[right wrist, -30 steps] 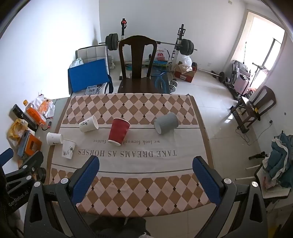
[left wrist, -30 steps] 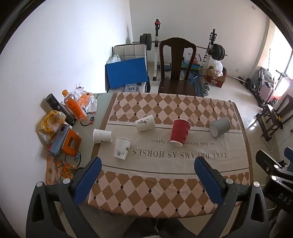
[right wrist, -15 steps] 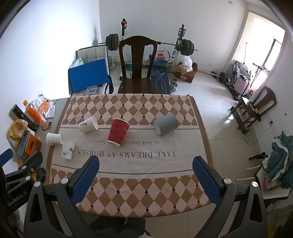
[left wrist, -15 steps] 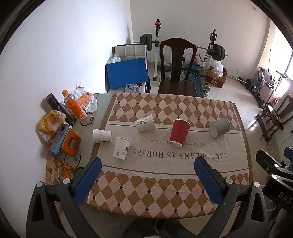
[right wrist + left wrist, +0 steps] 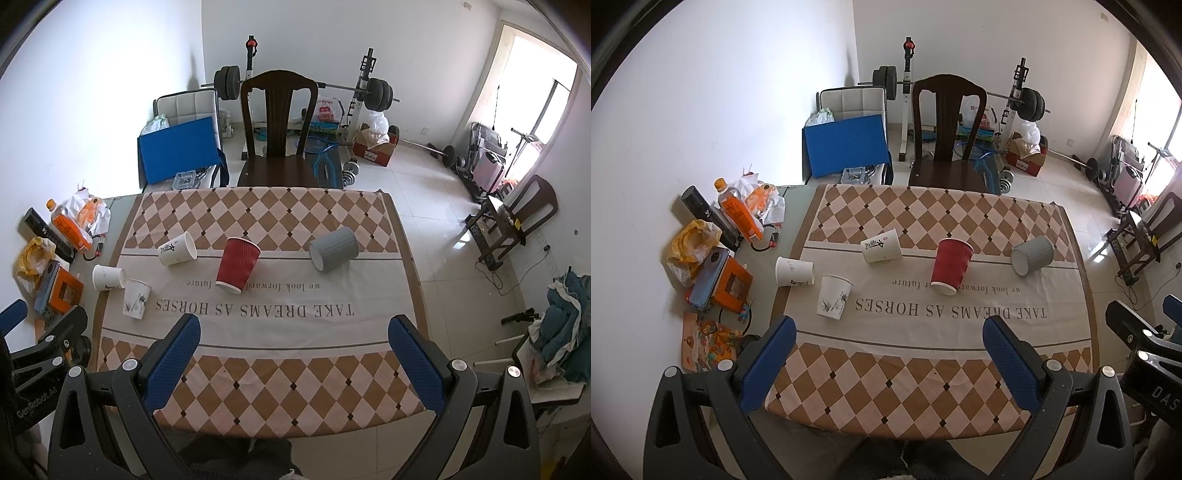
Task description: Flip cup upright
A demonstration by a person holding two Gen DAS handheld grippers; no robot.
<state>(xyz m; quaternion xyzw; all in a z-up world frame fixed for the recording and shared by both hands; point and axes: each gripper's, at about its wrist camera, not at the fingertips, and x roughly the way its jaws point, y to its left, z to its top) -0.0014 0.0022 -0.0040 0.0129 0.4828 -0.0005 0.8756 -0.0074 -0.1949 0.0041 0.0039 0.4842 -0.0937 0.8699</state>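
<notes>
Five cups lie tipped on a checked tablecloth (image 5: 923,369) printed with upside-down lettering. Red ribbed cup (image 5: 950,266) sits mid-table on its side, mouth toward the far edge; grey ribbed cup (image 5: 1032,254) lies to its right, base facing the camera. White cup with black calligraphy (image 5: 881,245) lies left of the red one. Two more white cups at the left: one (image 5: 794,271) on the bare table strip just off the cloth edge, one (image 5: 834,297) on the cloth beside it, nearly touching. Left gripper (image 5: 889,360) hangs above the near table edge, blue pads wide apart, nothing between them; right gripper (image 5: 293,360) likewise spread and empty, well short of every cup. Clutter along the left table strip: orange drink bottle (image 5: 737,212), black cylinder (image 5: 705,218), yellow bag (image 5: 692,242), orange box (image 5: 733,284). Dark wooden chair (image 5: 945,136) stands at the far side, a barbell rack (image 5: 1019,96) behind it. Only the right wrist view shows the heap of teal cloth (image 5: 565,325) on the floor at right, and the left gripper's black frame at its lower-left corner; the left wrist view alone shows the colourful booklet (image 5: 701,339) on the table's near-left corner.
</notes>
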